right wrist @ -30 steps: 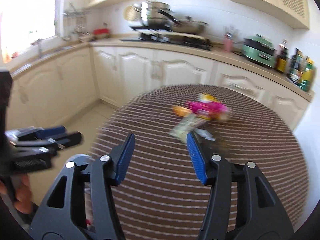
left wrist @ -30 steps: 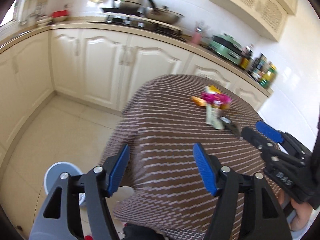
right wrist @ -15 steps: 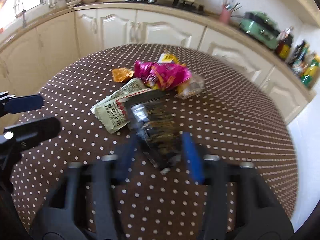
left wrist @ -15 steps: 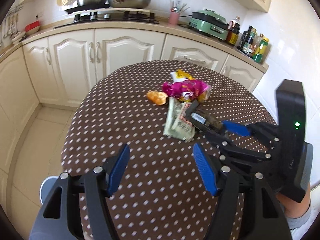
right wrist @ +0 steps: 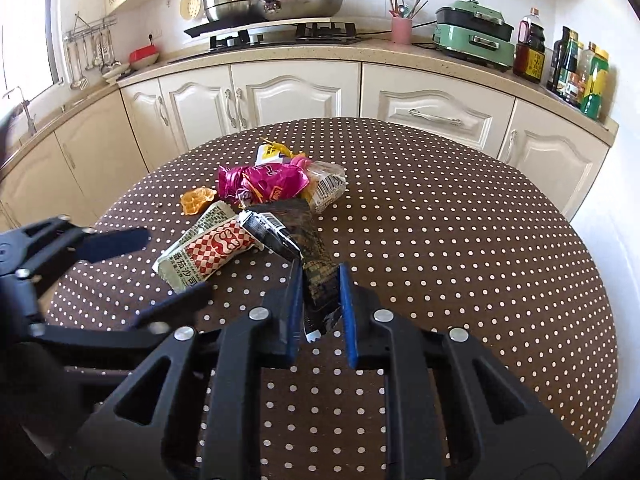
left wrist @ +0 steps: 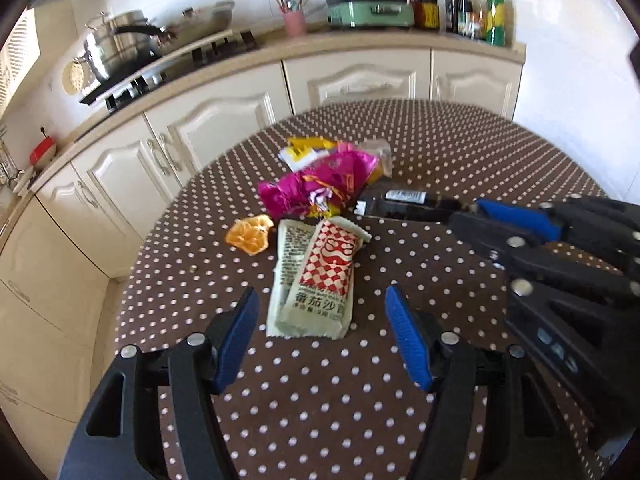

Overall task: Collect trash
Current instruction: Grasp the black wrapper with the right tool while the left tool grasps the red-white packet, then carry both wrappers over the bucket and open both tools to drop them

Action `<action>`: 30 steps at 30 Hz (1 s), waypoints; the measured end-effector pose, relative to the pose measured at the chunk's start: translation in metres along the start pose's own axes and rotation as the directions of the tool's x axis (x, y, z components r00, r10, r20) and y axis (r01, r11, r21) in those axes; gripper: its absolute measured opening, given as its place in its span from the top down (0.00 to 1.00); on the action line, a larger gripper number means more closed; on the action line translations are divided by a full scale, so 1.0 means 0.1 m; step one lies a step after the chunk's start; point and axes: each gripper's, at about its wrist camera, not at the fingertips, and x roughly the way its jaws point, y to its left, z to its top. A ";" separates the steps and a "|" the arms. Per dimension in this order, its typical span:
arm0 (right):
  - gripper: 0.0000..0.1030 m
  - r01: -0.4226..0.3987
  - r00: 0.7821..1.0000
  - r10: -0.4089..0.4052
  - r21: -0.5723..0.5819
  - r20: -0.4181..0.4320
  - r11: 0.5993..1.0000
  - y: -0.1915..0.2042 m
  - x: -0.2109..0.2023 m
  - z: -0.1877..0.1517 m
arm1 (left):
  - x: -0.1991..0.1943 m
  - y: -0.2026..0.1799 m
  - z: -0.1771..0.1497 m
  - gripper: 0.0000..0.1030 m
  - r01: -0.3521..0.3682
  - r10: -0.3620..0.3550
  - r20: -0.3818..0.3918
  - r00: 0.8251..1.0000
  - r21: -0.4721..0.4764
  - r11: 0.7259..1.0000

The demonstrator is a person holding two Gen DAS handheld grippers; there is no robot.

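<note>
Nearest, the right hand-held gripper [right wrist: 320, 304] has just been closing its ribbed blue pads [right wrist: 347, 312] and now pinches the near end of a dark, glossy wrapper [right wrist: 316, 264], a long crinkled strip lying on the round desk [right wrist: 460, 264] with its brown, white-dotted cloth. To its left, the left hand-held gripper [left wrist: 322, 336] hovers with its blue pads wide apart and nothing between them, just short of a flat sauce sachet [left wrist: 324, 276] printed in red-and-white checks, which lies on a second pale sachet [left wrist: 286, 256]. Beyond these, a curled piece of orange peel [left wrist: 250, 234] rests on the cloth beside a crumpled magenta foil bag [left wrist: 320, 186]. Behind the bag sit a yellow-and-white packet [left wrist: 306, 150] and a clear plastic wrapper [right wrist: 328, 188] with a barcode. Farther off, cream panelled cabinets [right wrist: 288, 92] run beneath the kitchen worktop.
</note>
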 end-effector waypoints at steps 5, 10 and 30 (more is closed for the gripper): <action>0.83 -0.019 1.000 0.019 0.010 0.002 1.000 -0.04 -0.01 0.00 | 0.15 -0.08 0.04 0.63 -0.036 0.037 -0.032 0.999 0.040 0.999; 0.83 -0.025 1.000 0.025 0.004 0.002 1.000 -0.03 -0.01 0.00 | 0.19 -0.01 0.05 0.75 -0.014 0.015 -0.035 0.999 0.016 1.000; 0.83 -0.056 0.995 0.056 -0.002 0.077 0.998 0.36 -0.51 -0.10 | -0.60 0.65 -0.45 0.93 0.180 -0.163 0.106 0.981 -0.175 0.968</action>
